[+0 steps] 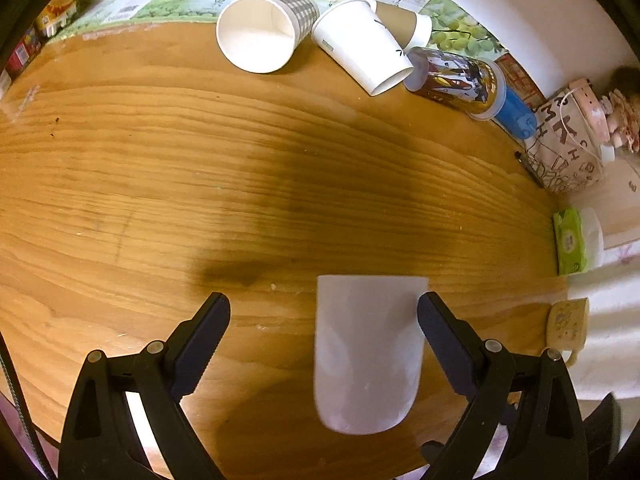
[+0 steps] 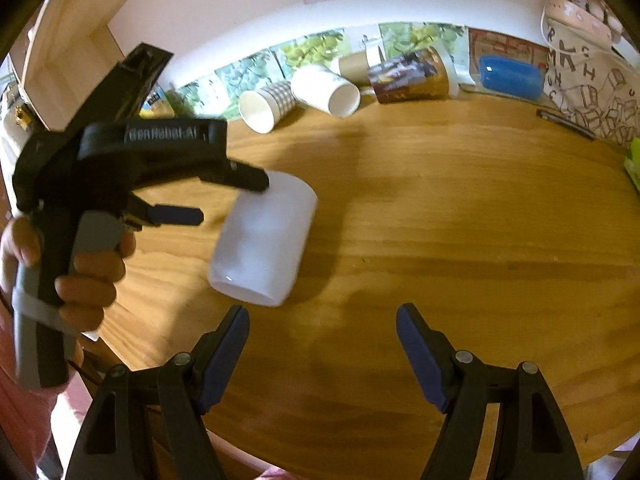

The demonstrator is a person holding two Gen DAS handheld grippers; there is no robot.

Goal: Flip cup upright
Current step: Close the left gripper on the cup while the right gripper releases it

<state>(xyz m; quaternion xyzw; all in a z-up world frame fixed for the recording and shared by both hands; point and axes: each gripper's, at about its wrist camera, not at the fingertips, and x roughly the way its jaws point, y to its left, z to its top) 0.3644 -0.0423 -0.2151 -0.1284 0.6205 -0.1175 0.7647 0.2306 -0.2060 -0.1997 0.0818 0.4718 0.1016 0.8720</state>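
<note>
A plain white cup [image 1: 366,352] lies on its side on the wooden table [image 1: 160,160], its rounded closed base toward the left wrist camera. My left gripper [image 1: 324,312] is open; the cup sits between its fingers, against the right finger [image 1: 440,328] and well apart from the left one. In the right wrist view the cup [image 2: 262,240] lies at centre left with the left gripper [image 2: 232,196] around its far end. My right gripper [image 2: 322,320] is open and empty, just in front of the cup.
Several paper cups [image 1: 260,34] and a printed tumbler [image 1: 456,78] lie tipped over along the table's far edge, with a blue bottle [image 1: 516,114]. A printed bag [image 1: 560,156], green wipes pack [image 1: 568,240] and yellow mug [image 1: 566,328] stand at the right edge.
</note>
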